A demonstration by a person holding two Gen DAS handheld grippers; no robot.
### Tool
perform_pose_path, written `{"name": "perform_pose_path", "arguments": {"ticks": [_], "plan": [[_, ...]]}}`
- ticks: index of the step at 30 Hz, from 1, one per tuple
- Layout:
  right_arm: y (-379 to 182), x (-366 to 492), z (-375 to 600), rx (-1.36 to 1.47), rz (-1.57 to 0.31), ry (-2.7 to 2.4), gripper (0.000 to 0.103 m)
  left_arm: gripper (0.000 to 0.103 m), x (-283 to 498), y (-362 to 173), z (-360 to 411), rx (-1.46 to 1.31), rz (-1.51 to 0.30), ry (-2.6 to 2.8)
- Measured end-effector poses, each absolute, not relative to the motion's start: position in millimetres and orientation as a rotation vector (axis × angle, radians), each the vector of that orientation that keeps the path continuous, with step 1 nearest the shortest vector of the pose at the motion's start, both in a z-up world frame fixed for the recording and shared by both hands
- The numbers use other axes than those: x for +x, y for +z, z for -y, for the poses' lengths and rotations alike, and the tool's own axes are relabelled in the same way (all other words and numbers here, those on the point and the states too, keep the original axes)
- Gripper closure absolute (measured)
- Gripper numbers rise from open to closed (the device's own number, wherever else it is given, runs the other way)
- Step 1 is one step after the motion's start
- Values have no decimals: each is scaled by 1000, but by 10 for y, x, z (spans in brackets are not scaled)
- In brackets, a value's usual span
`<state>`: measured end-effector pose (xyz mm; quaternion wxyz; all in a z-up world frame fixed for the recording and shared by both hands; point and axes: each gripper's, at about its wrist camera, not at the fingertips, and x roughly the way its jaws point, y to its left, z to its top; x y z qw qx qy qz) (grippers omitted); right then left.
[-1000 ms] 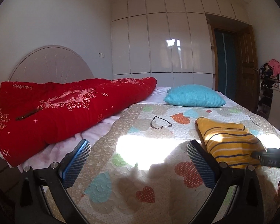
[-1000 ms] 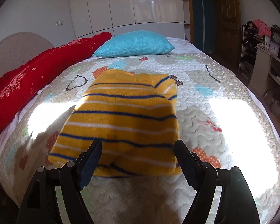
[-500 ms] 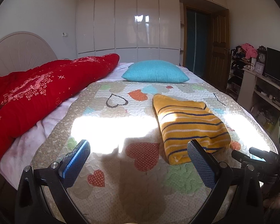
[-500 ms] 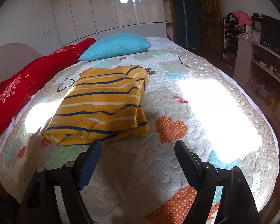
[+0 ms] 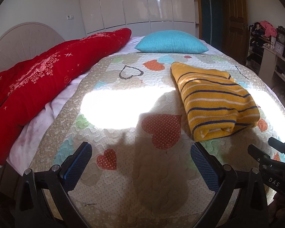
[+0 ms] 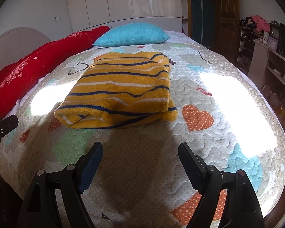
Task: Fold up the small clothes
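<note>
A yellow knitted sweater (image 5: pixel 214 98) with blue and white stripes lies folded in a thick rectangle on the heart-patterned quilt (image 5: pixel 131 180). It also shows in the right wrist view (image 6: pixel 121 91), ahead of the fingers. My left gripper (image 5: pixel 141 163) is open and empty, held over the near part of the bed, left of the sweater. My right gripper (image 6: pixel 140 161) is open and empty, just short of the sweater's near folded edge. The right gripper's body (image 5: pixel 275 167) shows at the left view's right edge.
A red duvet (image 5: pixel 38 83) lies along the bed's left side by the headboard (image 5: pixel 22 41). A turquoise pillow (image 5: pixel 171 41) lies at the far end. White wardrobes (image 5: pixel 138 5) stand behind. Shelves with clutter (image 6: pixel 266 43) line the right wall.
Both grippers have drawn back from the sweater toward the near edge of the bed. The left view has swung right, so the sweater sits fuller in it. The sweater has not moved.
</note>
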<state>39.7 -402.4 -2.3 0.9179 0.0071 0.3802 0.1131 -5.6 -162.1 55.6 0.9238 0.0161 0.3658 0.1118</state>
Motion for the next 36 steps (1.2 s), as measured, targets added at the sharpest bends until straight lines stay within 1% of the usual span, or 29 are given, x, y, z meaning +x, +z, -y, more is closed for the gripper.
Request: {"name": "perform_pose_path", "arguments": {"ticks": [11, 36], "plan": [[-49, 418, 3943, 9, -799, 241, 17, 0, -4, 399, 1553, -5, -825, 210], [-93, 402, 3849, -5, -809, 245, 16, 0, 54, 177, 1539, -62, -916, 170]]}}
